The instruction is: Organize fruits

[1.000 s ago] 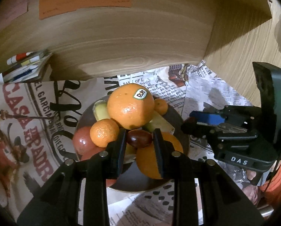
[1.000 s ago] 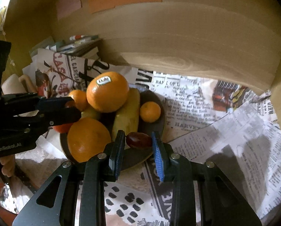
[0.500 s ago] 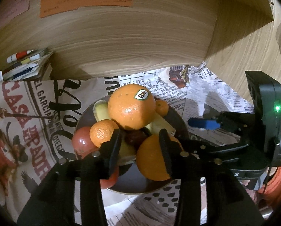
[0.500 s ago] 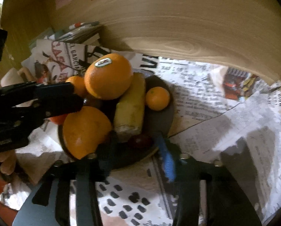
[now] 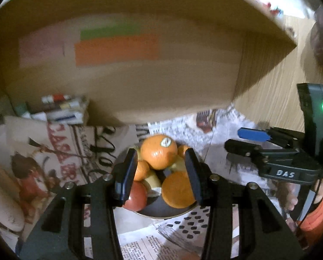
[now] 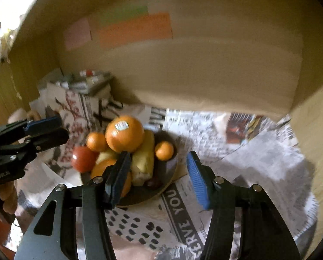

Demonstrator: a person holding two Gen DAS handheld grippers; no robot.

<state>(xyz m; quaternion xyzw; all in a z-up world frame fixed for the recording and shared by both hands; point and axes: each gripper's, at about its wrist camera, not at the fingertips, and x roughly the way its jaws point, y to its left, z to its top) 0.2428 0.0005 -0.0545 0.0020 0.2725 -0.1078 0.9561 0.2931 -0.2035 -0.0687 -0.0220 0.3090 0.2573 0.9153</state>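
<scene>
A dark plate on newspaper holds piled fruit: a big stickered orange on top, smaller oranges, a red apple, a yellow piece and a dark grape at the plate's near rim. My left gripper is open and empty, raised in front of the plate. My right gripper is open and empty, above the plate's near right edge. Each gripper shows in the other's view.
A wooden back wall with orange, green and pink notes stands behind. A stack of books and pens lies at the back left. Crumpled newspaper covers the surface. A wooden side wall closes the right.
Both grippers opened, let go of their dark grapes onto the plate, and pulled back and up away from the fruit pile.
</scene>
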